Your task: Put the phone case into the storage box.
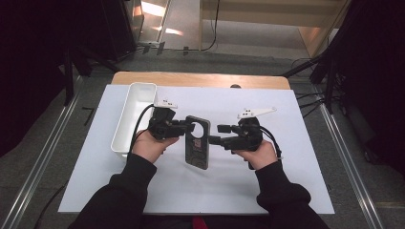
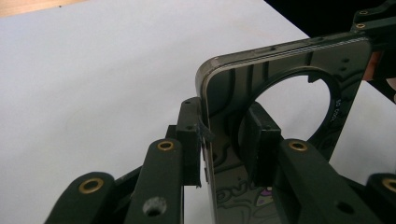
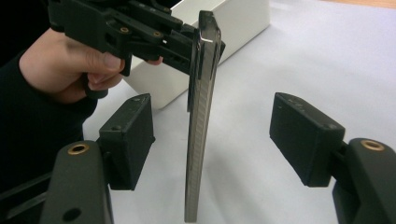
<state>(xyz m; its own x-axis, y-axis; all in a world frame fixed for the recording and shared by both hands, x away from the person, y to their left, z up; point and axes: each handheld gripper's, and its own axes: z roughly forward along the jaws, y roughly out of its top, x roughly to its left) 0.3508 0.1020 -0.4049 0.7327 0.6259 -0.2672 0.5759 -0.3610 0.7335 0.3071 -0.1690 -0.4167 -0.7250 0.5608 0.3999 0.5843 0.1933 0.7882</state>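
A dark phone case (image 1: 197, 143) with a round camera cutout and a printed pattern faces up between my two hands over the white mat (image 1: 286, 181). My left gripper (image 1: 188, 128) is shut on its top corner beside the cutout; in the left gripper view the pads (image 2: 264, 140) press on both faces of the case (image 2: 280, 60). My right gripper (image 1: 217, 134) stands open at the case's right edge. In the right gripper view the case (image 3: 201, 130) shows edge-on between the two pads (image 3: 128, 140), with a gap on each side.
A long white bin (image 1: 135, 102) stands on the mat at the left, just behind my left hand, and shows again as the white bin (image 3: 243, 18) in the right gripper view. A wooden table edge (image 1: 200, 78) runs along the far side. Metal rails flank the table.
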